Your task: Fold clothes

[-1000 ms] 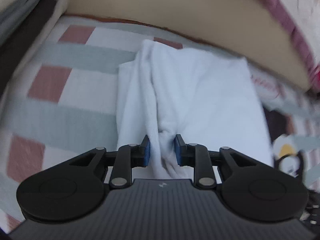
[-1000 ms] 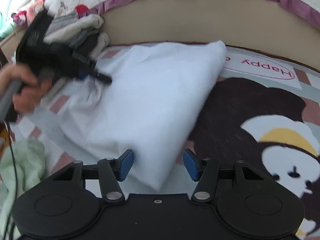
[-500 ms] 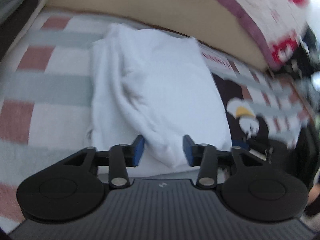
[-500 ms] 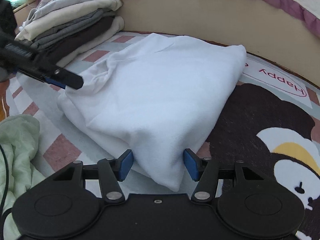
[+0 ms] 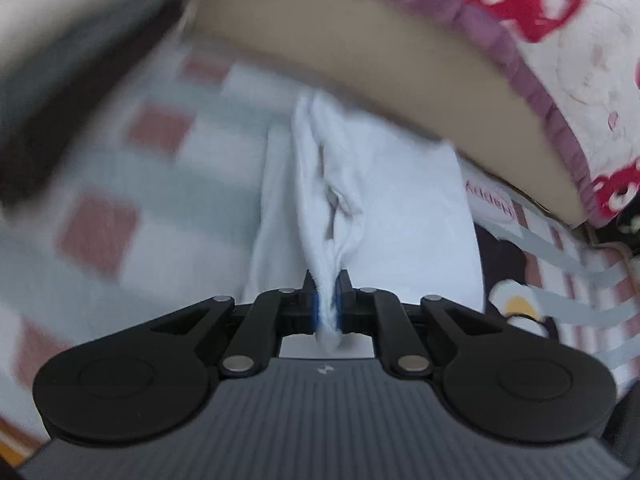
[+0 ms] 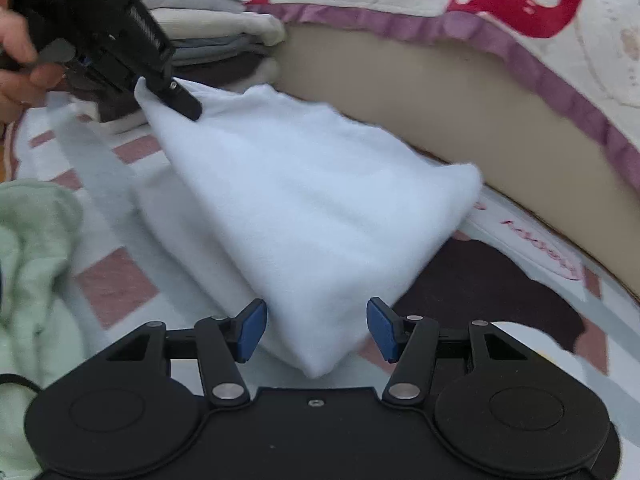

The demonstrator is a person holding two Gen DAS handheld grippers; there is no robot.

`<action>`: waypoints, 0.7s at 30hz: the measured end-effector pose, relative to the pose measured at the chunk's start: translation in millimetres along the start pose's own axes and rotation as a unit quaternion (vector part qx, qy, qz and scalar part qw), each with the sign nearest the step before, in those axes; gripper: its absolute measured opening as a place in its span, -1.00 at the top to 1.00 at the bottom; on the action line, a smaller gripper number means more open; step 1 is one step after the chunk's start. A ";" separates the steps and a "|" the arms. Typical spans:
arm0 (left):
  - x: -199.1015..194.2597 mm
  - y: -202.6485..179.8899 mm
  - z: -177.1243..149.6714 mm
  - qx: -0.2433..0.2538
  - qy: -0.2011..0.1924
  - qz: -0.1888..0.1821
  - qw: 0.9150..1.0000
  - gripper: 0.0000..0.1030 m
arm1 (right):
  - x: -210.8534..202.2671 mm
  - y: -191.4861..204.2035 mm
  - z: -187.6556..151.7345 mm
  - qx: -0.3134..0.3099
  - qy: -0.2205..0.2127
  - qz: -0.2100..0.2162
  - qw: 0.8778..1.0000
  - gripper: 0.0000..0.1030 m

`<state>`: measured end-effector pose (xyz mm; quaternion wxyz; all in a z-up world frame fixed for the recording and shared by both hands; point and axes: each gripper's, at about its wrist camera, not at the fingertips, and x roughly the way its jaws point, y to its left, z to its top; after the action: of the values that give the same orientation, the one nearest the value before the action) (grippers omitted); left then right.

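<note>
Your left gripper (image 5: 327,304) is closing its jaws, and a bunched ridge of the folded white cotton garment (image 6: 304,208) is already pinched between the blue pads. In the right wrist view you see the same gripper at the far left corner of the garment, with that corner pulled up a little from the mat. Your right gripper (image 6: 316,330) has its jaws apart and slowly narrowing; the near corner of the garment lies between the blue fingertips (image 6: 252,330), but the pads do not press on it.

The garment lies on the checked play mat with pink and grey squares (image 6: 116,280). Its far edge comes close to the beige padded wall with purple frill (image 6: 440,92); I cannot tell if it touches. On the right side the garment ends at the dark brown bear print (image 6: 480,280), and the mat there is free. On the left, the crumpled pale green cloth (image 6: 32,248) lies near, with one strip of bare mat between. Behind your left gripper stands the stack of folded grey and cream clothes (image 6: 224,36), just beside the lifted corner.
</note>
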<state>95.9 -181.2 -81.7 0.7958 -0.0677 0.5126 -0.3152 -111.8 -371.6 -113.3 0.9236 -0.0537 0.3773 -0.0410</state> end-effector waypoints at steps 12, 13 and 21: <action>15.5 5.1 -4.7 0.032 -0.004 0.068 0.997 0.83 | 19.0 -19.6 -1.2 0.040 0.037 0.012 0.998 0.68; 13.9 4.1 -3.2 0.035 0.001 0.073 0.997 0.83 | 16.6 -20.2 -0.3 0.041 0.028 0.015 0.999 0.73; 17.9 0.9 -15.6 0.064 0.044 0.151 0.985 0.51 | -4.0 -24.4 -0.4 0.056 0.017 0.029 0.998 0.83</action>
<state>87.7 -187.4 -103.2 0.8137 0.0754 0.5302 -0.2261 -115.8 -395.3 -107.6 0.9195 0.0098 0.3913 -0.0365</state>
